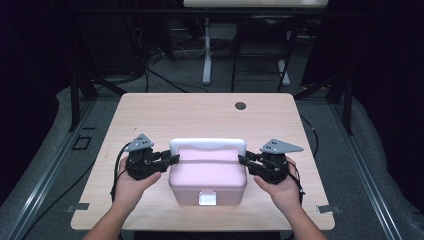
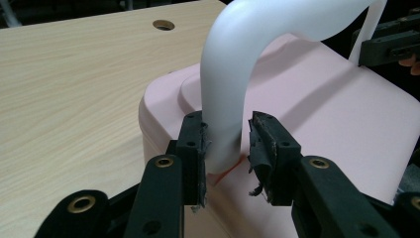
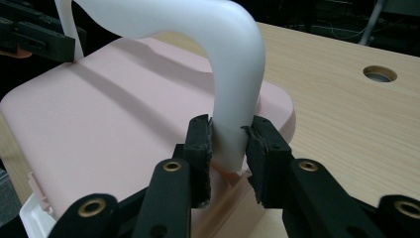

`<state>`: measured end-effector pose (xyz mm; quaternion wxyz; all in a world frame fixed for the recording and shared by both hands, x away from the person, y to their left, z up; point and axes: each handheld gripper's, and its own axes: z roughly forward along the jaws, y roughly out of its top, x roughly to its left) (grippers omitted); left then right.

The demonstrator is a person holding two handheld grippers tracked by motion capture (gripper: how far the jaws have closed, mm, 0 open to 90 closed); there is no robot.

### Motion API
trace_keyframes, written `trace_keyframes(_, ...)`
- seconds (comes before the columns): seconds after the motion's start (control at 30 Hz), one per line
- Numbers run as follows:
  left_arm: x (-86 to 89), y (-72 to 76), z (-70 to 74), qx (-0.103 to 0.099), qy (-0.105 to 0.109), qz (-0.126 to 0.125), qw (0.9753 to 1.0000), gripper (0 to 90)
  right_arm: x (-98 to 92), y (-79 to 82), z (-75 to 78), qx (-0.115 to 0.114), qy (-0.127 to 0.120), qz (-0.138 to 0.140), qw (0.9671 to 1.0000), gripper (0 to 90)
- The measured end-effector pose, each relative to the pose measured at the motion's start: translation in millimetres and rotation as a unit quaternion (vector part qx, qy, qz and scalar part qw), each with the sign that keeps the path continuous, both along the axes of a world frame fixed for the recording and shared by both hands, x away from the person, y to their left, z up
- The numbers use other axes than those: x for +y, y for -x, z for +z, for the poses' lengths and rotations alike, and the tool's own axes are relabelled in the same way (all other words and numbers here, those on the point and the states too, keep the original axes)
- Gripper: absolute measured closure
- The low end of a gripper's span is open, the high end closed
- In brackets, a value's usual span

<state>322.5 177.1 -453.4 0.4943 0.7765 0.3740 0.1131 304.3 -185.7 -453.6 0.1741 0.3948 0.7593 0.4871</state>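
Handle: where it curves down to each end of the box, the white, rounded plastic handle (image 2: 233,74) passes between a pair of fingers; it stands upright, arching over the lid.
Left gripper (image 2: 227,148): fingers clamped on the handle's left leg, just above the lid.
Right gripper (image 3: 229,144): fingers clamped on the handle's right leg.
Box: the pale pink, rounded plastic box (image 1: 207,175) sits closed on the light wooden surface (image 1: 165,112), near its front edge; contents hidden.
Clasp: a white latch (image 1: 207,198) on the front wall.
Hands: left hand (image 1: 127,187) and right hand (image 1: 280,187) reach in from below, grippers pointing inward toward each other.
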Motion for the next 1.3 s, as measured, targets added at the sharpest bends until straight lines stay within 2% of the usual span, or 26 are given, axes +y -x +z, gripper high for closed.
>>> trace_keyframes(0.13,-0.1,1.6,0.2,-0.005,-0.006,0.003,1.0000,72.2,-0.3,1.9,0.5,-0.001,0.000,0.000,1.0000,73.1)
trace_keyframes(0.33,-0.6,3.9,1.1,-0.009,-0.015,0.000,0.9998,72.7,0.0,3.9,0.6,-0.001,0.001,0.000,1.0000,73.3)
trace_keyframes(0.83,1.2,7.4,2.3,-0.001,-0.012,-0.002,0.9999,73.1,0.1,8.4,1.3,0.003,-0.005,0.006,1.0000,73.4)
trace_keyframes(1.03,2.9,5.8,3.9,0.004,-0.009,-0.003,0.9999,73.1,-0.2,7.9,1.8,0.003,-0.011,0.004,0.9999,73.5)
trace_keyframes(1.07,2.8,5.0,3.9,0.002,-0.004,-0.002,1.0000,73.1,-0.4,7.7,1.8,0.004,-0.014,0.003,0.9999,73.5)
trace_keyframes(1.3,3.0,3.3,8.5,0.002,-0.005,-0.002,1.0000,73.0,-1.5,5.6,4.2,0.006,-0.028,0.001,0.9996,73.5)
